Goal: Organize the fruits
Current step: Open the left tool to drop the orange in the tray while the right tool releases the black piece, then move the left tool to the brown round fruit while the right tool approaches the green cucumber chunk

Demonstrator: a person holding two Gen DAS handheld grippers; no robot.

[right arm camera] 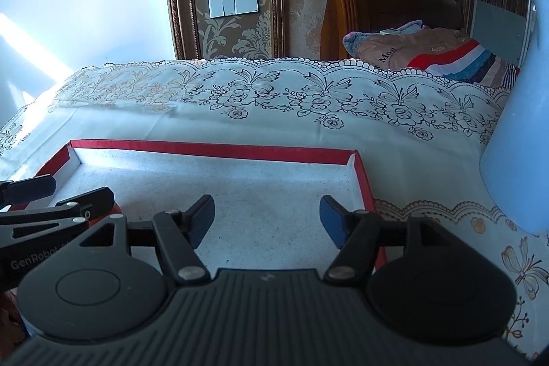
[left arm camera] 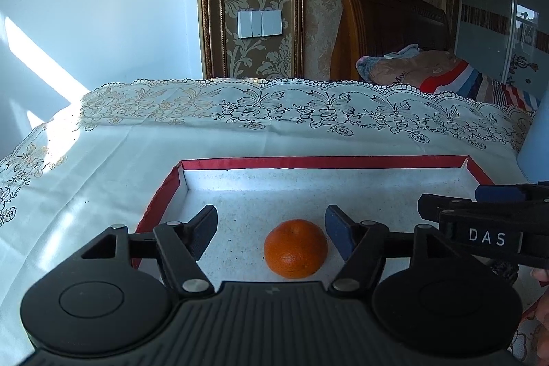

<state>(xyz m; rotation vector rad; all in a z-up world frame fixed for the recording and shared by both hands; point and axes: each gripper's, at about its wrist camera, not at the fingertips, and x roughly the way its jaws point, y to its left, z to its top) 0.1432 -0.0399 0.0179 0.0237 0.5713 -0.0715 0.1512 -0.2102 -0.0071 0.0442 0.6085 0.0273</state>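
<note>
An orange mandarin [left arm camera: 295,248] lies on the white floor of a shallow red-rimmed tray [left arm camera: 322,162], near its front. My left gripper [left arm camera: 271,230] is open, its jaws standing wide on either side of the fruit, not touching it. My right gripper [right arm camera: 267,221] is open and empty over the right half of the same tray [right arm camera: 212,148]. The right gripper also shows at the right edge of the left wrist view [left arm camera: 480,222]. The left gripper shows at the left edge of the right wrist view [right arm camera: 51,204], with a sliver of orange [right arm camera: 115,210] behind it.
The tray sits on a table under a white floral lace cloth [left arm camera: 308,112]. A pale blue vessel [right arm camera: 514,139] stands on the table right of the tray. Behind are a wall, light switches and a wooden bed with pillows.
</note>
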